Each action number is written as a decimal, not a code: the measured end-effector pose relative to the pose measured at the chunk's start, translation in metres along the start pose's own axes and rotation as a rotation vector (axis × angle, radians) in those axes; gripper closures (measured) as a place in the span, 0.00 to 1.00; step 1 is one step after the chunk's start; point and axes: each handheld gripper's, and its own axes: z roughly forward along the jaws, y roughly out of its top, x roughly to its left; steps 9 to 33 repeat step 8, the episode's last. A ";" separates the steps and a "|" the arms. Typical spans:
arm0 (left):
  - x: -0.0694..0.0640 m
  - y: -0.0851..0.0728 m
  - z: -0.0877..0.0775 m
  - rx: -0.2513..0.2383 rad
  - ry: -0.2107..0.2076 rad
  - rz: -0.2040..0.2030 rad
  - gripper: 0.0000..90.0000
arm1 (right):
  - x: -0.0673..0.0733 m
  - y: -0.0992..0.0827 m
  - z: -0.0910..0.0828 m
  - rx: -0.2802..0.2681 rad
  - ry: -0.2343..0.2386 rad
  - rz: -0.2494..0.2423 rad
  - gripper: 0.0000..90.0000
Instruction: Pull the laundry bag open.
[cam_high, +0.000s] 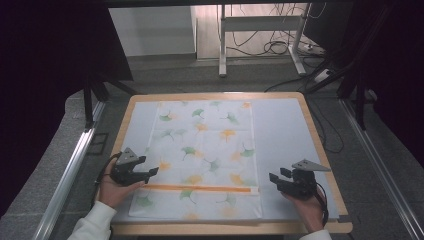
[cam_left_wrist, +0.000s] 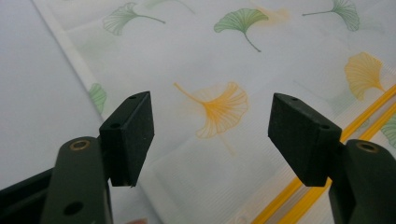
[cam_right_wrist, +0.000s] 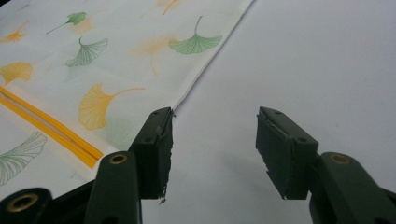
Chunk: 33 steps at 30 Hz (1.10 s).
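A white cloth (cam_high: 205, 155) printed with green and orange ginkgo leaves lies flat on the table, its near part folded over along an orange stripe (cam_high: 200, 188). My left gripper (cam_high: 150, 172) is at the cloth's left edge, open, with nothing between its pads (cam_left_wrist: 133, 135); the cloth (cam_left_wrist: 219, 107) and stripe (cam_left_wrist: 299, 191) lie below. My right gripper (cam_high: 276, 179) hovers open just right of the cloth's right edge. In the right gripper view its pads (cam_right_wrist: 159, 149) are bare and the cloth edge (cam_right_wrist: 196, 79) runs off to the left.
A pale grey mat (cam_high: 285, 135) covers the wooden table (cam_high: 320, 145), with bare mat on both sides of the cloth. A metal rail (cam_high: 70, 170) runs along the left. A desk frame (cam_high: 260, 30) and cables stand beyond the table.
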 end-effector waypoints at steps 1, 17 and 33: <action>0.001 -0.001 -0.002 -0.004 0.002 -0.007 0.35 | 0.001 0.000 0.000 0.001 -0.001 -0.001 0.50; 0.002 -0.003 -0.003 -0.010 -0.002 -0.006 0.33 | 0.004 0.000 0.003 0.013 -0.014 -0.028 0.45; 0.002 -0.003 -0.003 -0.010 -0.002 -0.006 0.33 | 0.004 0.000 0.003 0.013 -0.014 -0.028 0.45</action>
